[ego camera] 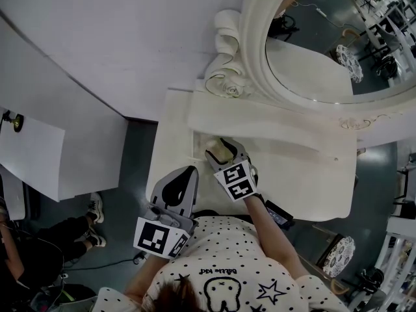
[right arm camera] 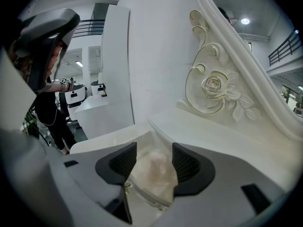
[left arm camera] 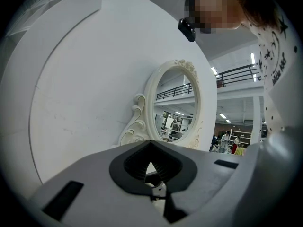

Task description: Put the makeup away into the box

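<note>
A small clear box [right arm camera: 142, 193] stands on the white vanity table [ego camera: 312, 174] near its back left, below the mirror's carved scroll. A pale beige makeup item [right arm camera: 154, 171] lies inside it. My right gripper [right arm camera: 154, 157] hangs just above the box, tilted down, jaws wide apart on either side of the beige item without pressing it. In the head view the right gripper [ego camera: 223, 149] covers most of the box. My left gripper [ego camera: 187, 172] is held back by the table's left front edge, its jaws together on nothing; in its own view the left gripper [left arm camera: 150, 145] faces the mirror.
An oval mirror [ego camera: 325, 51] in an ornate white frame rises at the table's back, with a raised shelf [ego camera: 260, 125] under it. A dark flat object [ego camera: 279, 214] lies at the front edge by my right arm. A stool [ego camera: 341, 252] stands at the right; white panels stand at the left.
</note>
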The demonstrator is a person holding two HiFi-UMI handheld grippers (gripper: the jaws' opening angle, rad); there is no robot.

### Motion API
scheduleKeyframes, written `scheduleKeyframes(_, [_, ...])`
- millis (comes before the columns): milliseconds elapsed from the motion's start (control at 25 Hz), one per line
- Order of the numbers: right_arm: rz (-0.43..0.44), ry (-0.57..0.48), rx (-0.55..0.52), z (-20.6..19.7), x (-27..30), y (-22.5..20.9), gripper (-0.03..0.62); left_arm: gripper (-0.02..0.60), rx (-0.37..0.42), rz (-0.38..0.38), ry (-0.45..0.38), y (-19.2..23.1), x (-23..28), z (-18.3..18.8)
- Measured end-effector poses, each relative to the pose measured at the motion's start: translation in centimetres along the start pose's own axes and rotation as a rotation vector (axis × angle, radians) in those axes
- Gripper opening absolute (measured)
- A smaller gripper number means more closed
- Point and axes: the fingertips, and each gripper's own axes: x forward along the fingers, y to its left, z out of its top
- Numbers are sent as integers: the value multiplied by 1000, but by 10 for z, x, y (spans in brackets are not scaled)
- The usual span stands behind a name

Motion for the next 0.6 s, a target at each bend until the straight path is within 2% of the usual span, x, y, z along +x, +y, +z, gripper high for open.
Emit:
scheduleKeyframes(360, [-17,-17,17,4,-5,-4,221,-5,0,0,-1,-1,-1,0])
scheduleKeyframes(600, [-90,-45,22,9,-12,-18,45,-5,3,-5,-6,-3,-1,0])
